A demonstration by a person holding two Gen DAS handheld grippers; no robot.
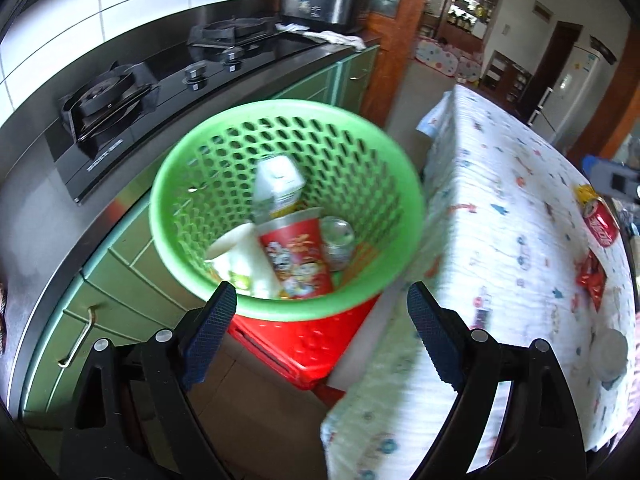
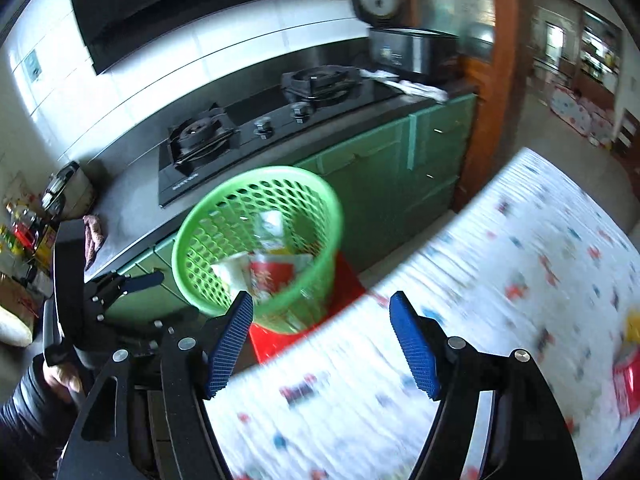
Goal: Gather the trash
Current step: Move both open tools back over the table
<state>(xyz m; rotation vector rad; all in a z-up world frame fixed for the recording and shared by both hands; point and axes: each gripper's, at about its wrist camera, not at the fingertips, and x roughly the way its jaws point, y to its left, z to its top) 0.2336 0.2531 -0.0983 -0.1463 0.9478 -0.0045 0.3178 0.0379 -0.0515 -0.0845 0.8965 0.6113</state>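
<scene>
A green perforated basket stands on a red plastic stool between the counter and a cloth-covered table. Inside lie a red printed cup, a white carton, a silver can and a white cup. On the table's far right are a red cola can, a red wrapper and a white round lid. My left gripper hovers over the basket's near rim, open and empty. My right gripper is open and empty over the table edge, with the basket ahead.
A black gas hob sits on the counter above green cabinets. A rice cooker stands at the counter's far end by a wooden door frame. In the right wrist view, a hand holds the left gripper at the left.
</scene>
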